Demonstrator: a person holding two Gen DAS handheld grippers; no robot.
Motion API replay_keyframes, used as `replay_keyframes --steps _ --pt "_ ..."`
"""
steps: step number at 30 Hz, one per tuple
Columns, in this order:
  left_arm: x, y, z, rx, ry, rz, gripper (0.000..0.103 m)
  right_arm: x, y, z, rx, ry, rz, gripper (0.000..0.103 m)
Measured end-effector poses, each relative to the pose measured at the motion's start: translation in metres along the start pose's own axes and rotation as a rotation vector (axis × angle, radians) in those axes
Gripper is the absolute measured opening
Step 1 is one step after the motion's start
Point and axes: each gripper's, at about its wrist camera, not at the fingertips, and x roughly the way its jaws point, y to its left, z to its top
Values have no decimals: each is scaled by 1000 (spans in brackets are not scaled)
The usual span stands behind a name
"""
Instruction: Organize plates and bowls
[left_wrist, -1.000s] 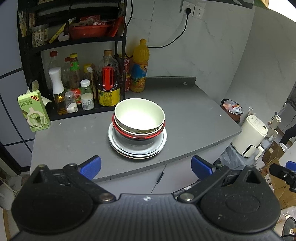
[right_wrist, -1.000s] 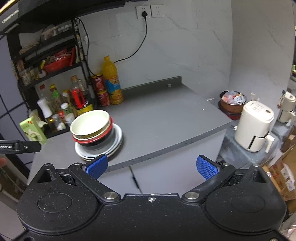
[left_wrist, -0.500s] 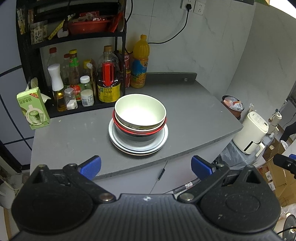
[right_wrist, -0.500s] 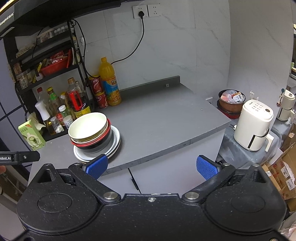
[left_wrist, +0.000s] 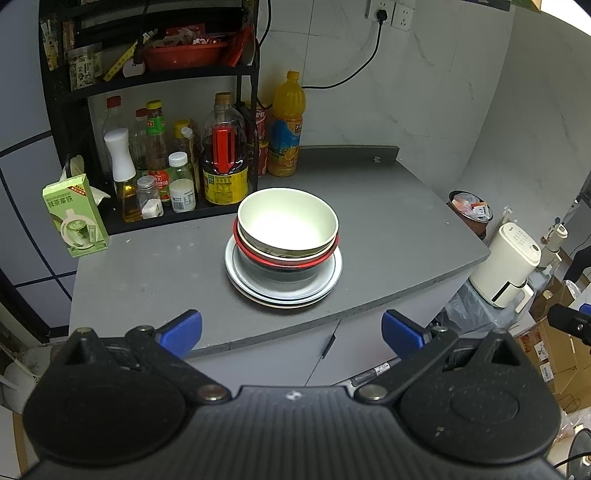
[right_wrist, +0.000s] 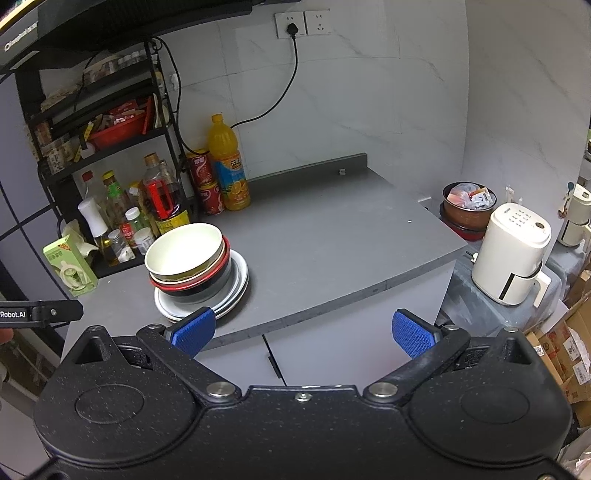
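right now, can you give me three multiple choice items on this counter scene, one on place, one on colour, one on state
1. Where is the top bowl?
A. nested in the red-rimmed bowl
B. on the rack
C. beside the kettle

2. What colour is the juice bottle?
A. green
B. orange
C. blue

3. How are the left gripper and right gripper?
A. both shut on bowls
B. one holds a plate
C. both open and empty

Answers: 1 A, it sits inside the bowl stack on the plates. 2 B, its body and cap are orange. 3 C, the blue pads stand wide apart with nothing between them.
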Motion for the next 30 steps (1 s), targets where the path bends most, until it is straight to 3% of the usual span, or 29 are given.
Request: replay_keyframes --steps 30 --pt "-15 -13 -11 19 -6 6 103 -18 -4 -2 -18 -19 7 103"
